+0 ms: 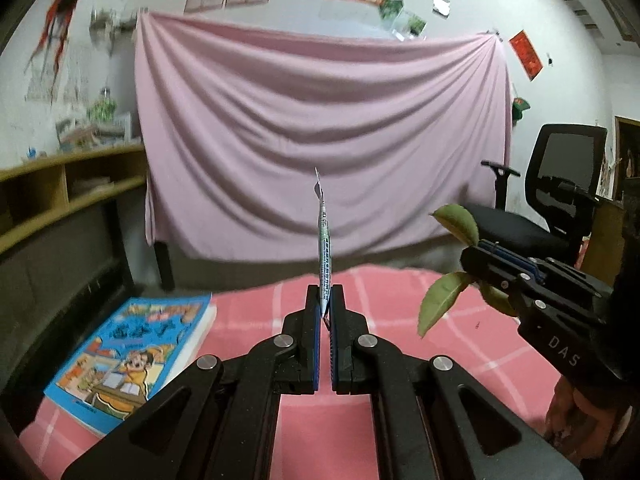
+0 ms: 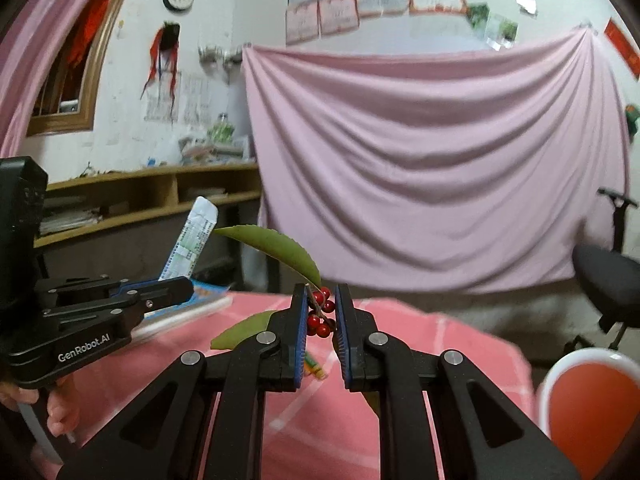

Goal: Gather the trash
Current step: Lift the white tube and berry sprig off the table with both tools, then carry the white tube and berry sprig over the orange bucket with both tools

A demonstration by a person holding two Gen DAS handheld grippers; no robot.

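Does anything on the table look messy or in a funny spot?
Yes. A small orange and green scrap lies loose on the pink checked tablecloth, below the right gripper. The comic book lies askew and hangs over the table's edge.

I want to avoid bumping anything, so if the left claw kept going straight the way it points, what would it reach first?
Probably the pink sheet hanging on the far wall. The left claw, shut on a wrapper, points over the table's far edge; nothing nearer shows in that line, though depth is unclear.

The red bin (image 2: pixel 588 408) is cut off by the frame edge; the wall posters (image 2: pixel 380 0) are blurred beyond reading.
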